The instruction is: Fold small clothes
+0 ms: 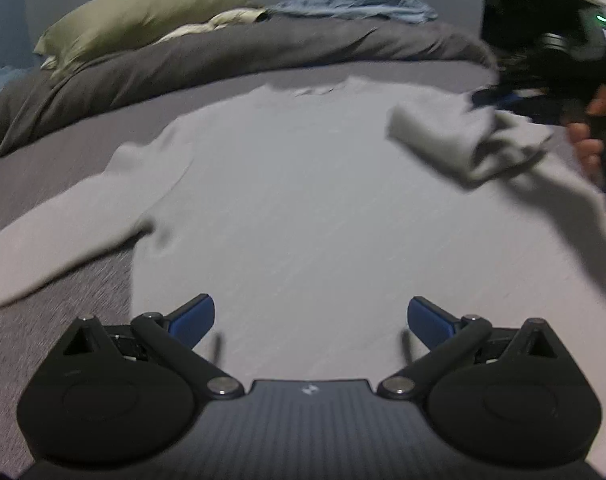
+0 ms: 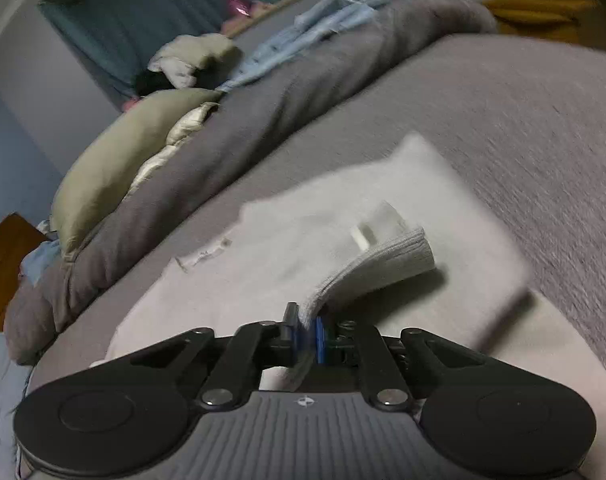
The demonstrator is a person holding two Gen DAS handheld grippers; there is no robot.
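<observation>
Upper left there's an olive pillow on the bed, the grey sweater lies flat mid-frame with the left tool wide open and empty over its hem, and the right tool is pinched tight on the sleeve cuff.

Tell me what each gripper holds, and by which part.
The right gripper is shut on the pale grey long-sleeved top, gripping the cuff end of its sleeve. The left gripper is open and holds nothing.
</observation>
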